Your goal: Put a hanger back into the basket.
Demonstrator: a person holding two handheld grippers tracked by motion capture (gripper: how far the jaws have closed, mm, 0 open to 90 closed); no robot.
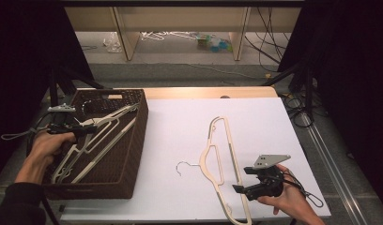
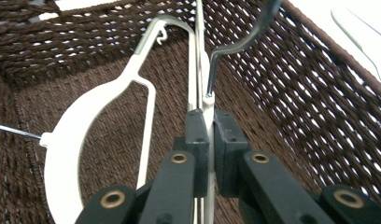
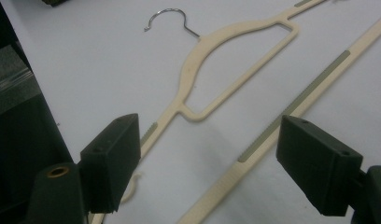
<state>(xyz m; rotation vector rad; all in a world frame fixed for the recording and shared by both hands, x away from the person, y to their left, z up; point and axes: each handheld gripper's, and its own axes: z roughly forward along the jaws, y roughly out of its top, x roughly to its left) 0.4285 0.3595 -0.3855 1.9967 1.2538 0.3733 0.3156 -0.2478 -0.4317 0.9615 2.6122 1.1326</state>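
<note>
risk: left gripper [image 2: 208, 135] is lowering a white hanger [image 2: 205, 105] into the wicker basket [image 1: 133, 140] where another white hanger [image 2: 86, 135] already lies. the held one's metal hook [image 2: 235, 44] sits close to the basket's woven wall; my guess is it could snag the weave or tangle with the loose hanger's hook on release, then drag back out when the gripper lifts. grip is on a thin edge near the neck, so the hanger could also pivot in the jaws.

left gripper: jaws pinched nearly closed, pads clamped on the thin plastic of the held hanger, inside the basket at table left.

right gripper [image 1: 255, 180]: jaws spread wide, holding nothing, hovering low over the cream hanger [image 1: 222, 154], which lies flat on the white tabletop [image 1: 180, 131] right of the basket, hook toward the basket. its bar passes between the open jaws in the right gripper view; can't tell whether they touch it.
</note>
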